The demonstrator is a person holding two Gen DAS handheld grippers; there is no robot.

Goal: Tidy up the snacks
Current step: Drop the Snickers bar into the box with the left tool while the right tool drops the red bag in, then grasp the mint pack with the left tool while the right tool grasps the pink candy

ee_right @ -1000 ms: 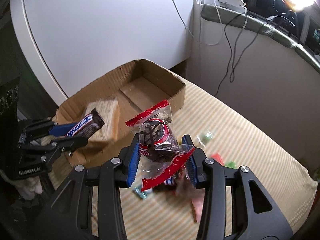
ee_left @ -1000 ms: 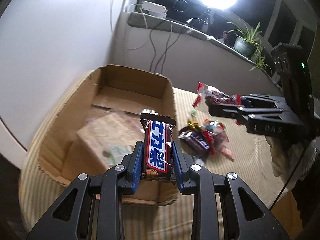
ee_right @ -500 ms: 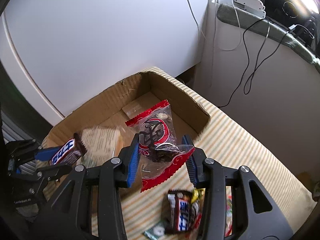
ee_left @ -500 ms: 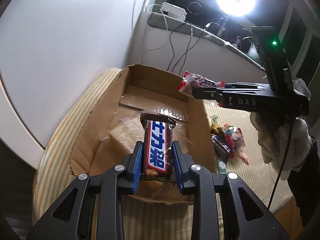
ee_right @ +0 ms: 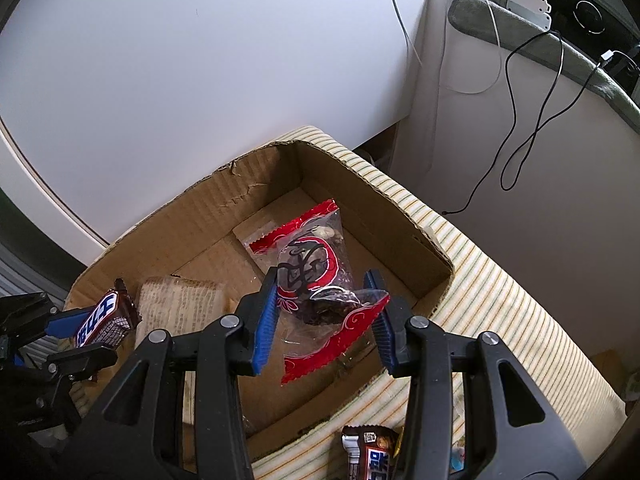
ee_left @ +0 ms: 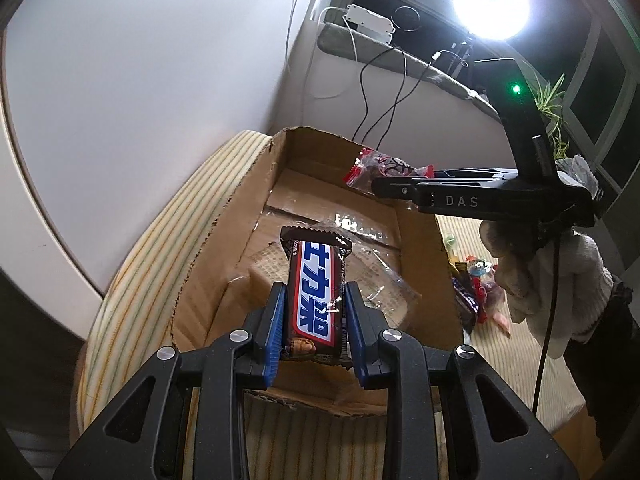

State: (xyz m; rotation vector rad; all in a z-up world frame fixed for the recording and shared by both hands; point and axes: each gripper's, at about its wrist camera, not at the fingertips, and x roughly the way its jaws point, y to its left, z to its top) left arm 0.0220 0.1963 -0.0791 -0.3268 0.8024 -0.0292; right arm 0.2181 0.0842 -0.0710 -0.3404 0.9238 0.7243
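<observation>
My left gripper [ee_left: 316, 316] is shut on a brown and blue Snickers bar [ee_left: 316, 292] and holds it above the near end of an open cardboard box [ee_left: 232, 216]. My right gripper [ee_right: 326, 316] is shut on a clear, red-edged packet of dark dried fruit [ee_right: 316, 280], above the box [ee_right: 360, 200]. The right gripper also shows in the left wrist view [ee_left: 384, 186], over the box's far end with the packet [ee_left: 380, 166]. The left gripper [ee_right: 86, 330] with the bar [ee_right: 102, 318] shows at the box's left corner. A wrapped pale cracker pack [ee_right: 180, 308] lies inside.
The box sits on a striped cloth surface [ee_right: 500, 300]. A heap of loose snacks [ee_left: 476, 284] lies right of the box, with another Snickers bar [ee_right: 370, 456] near the right gripper. A white wall, a sill with cables, a bright lamp [ee_left: 490, 0] and a plant stand behind.
Both grippers have moved left over the box, each with its snack. The right gripper, over the snack heap a second ago, is now above the box's inside.
</observation>
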